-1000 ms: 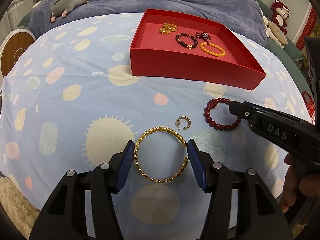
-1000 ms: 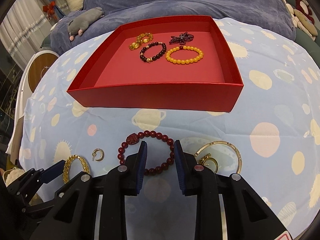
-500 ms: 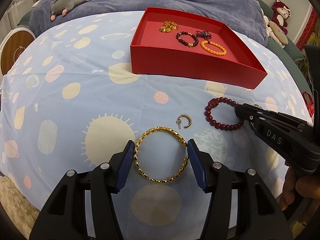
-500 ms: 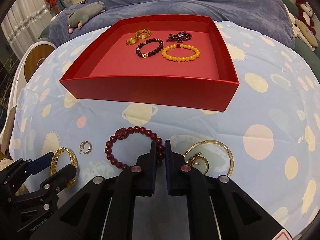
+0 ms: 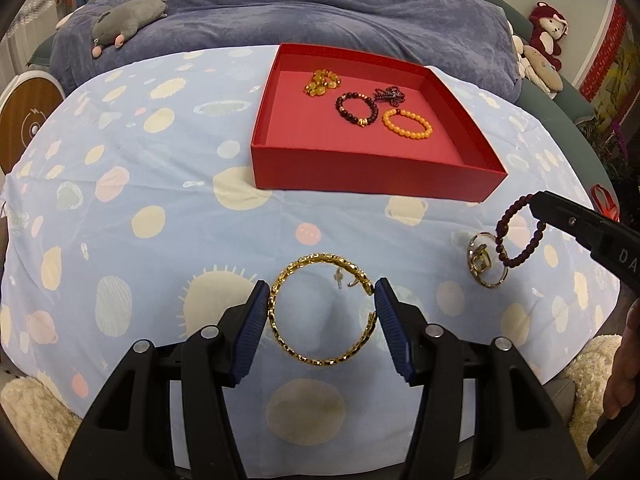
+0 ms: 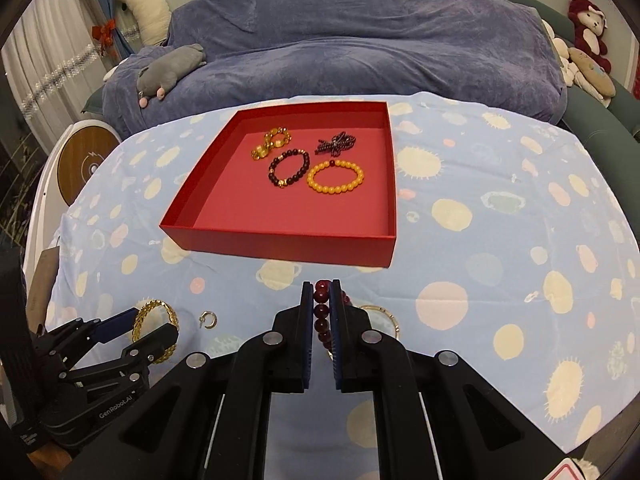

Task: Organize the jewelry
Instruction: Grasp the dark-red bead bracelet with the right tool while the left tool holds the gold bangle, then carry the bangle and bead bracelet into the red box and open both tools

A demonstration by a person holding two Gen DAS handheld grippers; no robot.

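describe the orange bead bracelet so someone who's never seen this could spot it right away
Find the red box on the spotted blue cloth. Inside, toward its right wall, lies the orange bead bracelet. It is the only plain orange ring; the dark bead bracelet beside it is nearly black.

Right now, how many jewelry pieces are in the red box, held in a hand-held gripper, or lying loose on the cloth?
In the red box: 4 (gold chain piece, dark bead bracelet, orange bead bracelet, dark purple bead cluster)
Held: 2 (gold bracelet, red bead bracelet)
Loose on the cloth: 2 (small hoop, thin gold bangle)
Total: 8
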